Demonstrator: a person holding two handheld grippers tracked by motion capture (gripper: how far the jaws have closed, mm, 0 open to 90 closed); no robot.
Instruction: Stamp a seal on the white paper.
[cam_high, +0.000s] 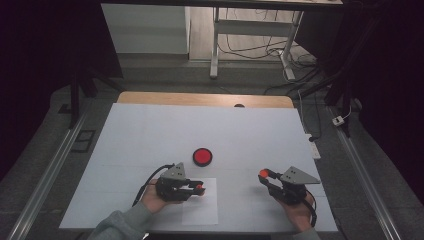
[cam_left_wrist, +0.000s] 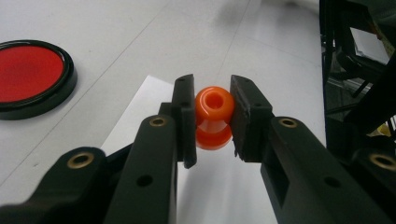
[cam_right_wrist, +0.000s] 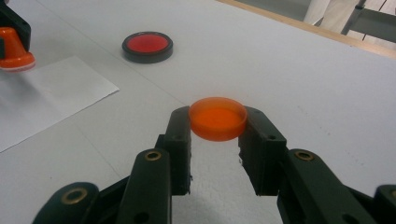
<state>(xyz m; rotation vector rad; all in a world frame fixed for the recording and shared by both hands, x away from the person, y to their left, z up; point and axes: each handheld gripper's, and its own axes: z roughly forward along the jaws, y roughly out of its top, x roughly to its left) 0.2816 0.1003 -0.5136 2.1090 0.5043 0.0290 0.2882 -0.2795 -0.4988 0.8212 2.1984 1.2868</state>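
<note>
My left gripper (cam_high: 200, 189) is shut on an orange knob-shaped stamp (cam_left_wrist: 214, 116), pinched at its handle. The stamp (cam_right_wrist: 14, 46) stands upright with its base down on or just above a white paper sheet (cam_high: 200, 210); I cannot tell whether they touch. My right gripper (cam_high: 263, 174) is shut on a flat round orange cap (cam_right_wrist: 217, 117), held above the table to the right of the sheet. A round red ink pad (cam_high: 202, 156) in a black case lies on the table just beyond the paper, between the two grippers.
The white tabletop (cam_high: 150, 130) stretches far ahead to a wooden back edge (cam_high: 200, 98). Beyond it stand desk legs (cam_high: 215, 55) and loose cables on the floor. Metal rails (cam_high: 55, 165) run along both sides of the table.
</note>
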